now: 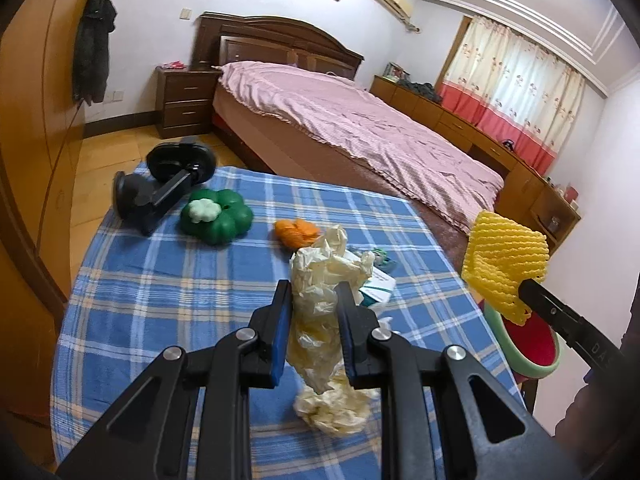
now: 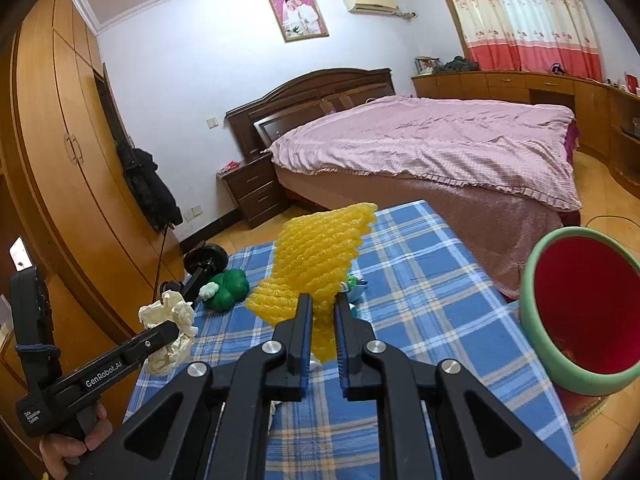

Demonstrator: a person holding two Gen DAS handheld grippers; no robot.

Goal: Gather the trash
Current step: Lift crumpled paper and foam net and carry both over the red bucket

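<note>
My left gripper [image 1: 314,294] is shut on a crumpled cream paper wad [image 1: 324,280] and holds it above the blue plaid tablecloth [image 1: 160,288]; it also shows in the right wrist view [image 2: 170,334]. Another cream wad [image 1: 334,410] lies on the cloth below it. My right gripper [image 2: 322,306] is shut on a yellow foam fruit net [image 2: 316,252], raised above the table; the net also shows at the right of the left wrist view [image 1: 504,264]. A green bin with a red inside [image 2: 580,312] stands at the table's right edge.
On the cloth lie an orange scrap [image 1: 298,232], a green flower-shaped toy [image 1: 218,216], a black stand [image 1: 172,180] and a white-and-teal packet [image 1: 378,286]. A pink bed [image 2: 432,144] stands behind the table. A wooden wardrobe [image 2: 60,152] is at the left.
</note>
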